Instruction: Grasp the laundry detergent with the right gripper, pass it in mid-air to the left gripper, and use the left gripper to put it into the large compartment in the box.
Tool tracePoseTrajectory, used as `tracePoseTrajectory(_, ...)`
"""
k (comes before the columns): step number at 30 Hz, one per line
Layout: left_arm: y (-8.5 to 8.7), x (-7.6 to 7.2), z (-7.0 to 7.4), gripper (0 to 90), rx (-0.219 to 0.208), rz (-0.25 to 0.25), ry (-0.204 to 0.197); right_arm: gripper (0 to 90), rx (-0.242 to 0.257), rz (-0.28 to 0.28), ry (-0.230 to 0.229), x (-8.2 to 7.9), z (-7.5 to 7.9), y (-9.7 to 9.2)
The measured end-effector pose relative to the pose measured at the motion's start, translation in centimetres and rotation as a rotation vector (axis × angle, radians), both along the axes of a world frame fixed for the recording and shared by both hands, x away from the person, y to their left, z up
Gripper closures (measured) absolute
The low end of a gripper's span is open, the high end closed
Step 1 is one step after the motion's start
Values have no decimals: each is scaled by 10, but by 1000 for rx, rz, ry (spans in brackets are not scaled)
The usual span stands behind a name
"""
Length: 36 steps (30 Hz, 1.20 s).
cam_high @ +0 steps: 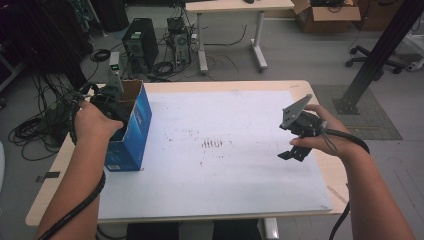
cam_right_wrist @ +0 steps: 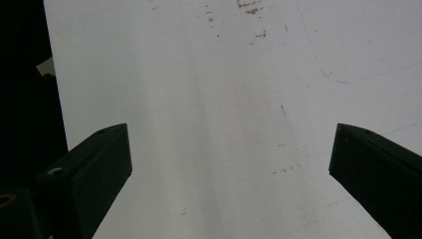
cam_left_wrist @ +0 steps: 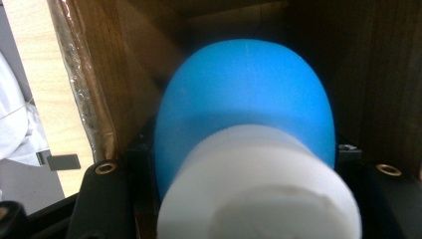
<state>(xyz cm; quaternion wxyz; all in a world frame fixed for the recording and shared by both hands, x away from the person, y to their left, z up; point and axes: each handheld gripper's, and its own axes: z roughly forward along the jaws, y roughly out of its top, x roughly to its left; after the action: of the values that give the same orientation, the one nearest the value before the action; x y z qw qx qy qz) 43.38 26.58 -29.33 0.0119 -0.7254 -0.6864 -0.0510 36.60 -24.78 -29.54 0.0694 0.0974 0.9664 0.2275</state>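
Note:
A blue cardboard box (cam_high: 131, 131) stands open-topped at the left edge of the white board (cam_high: 225, 170). My left gripper (cam_high: 116, 107) reaches down into its opening. In the left gripper view the brown inner walls (cam_left_wrist: 124, 64) surround a round blue bottle (cam_left_wrist: 244, 94) with a white cap (cam_left_wrist: 259, 189), and my left gripper (cam_left_wrist: 244, 164) is shut on it. My right gripper (cam_high: 295, 151) hovers over the board's right side, apart from the box. Its jaws stand wide open in the right gripper view (cam_right_wrist: 229, 164), with nothing between them but the bare board (cam_right_wrist: 224, 74).
The board lies on a light wooden table (cam_high: 310, 85). On the floor beyond are a computer tower (cam_high: 140, 42), loose cables (cam_high: 35, 130), a second desk (cam_high: 235, 7), a cardboard box (cam_high: 327, 15) and a slanted black post (cam_high: 380, 50).

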Motion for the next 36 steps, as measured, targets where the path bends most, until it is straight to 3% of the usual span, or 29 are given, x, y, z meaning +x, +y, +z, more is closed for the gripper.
tracePoseTrajectory(19,-1,0,2,332,-5,5,0,31,2,0,0,-1,-3,-1)
tracePoseTrajectory(28,-6,-2,12,293,13,5,-19,30,11,0,0,-2,-4,-2)
tracePoseTrajectory(36,-8,-6,31,276,26,10,-39,31,15,4,-3,-3,-4,-4)
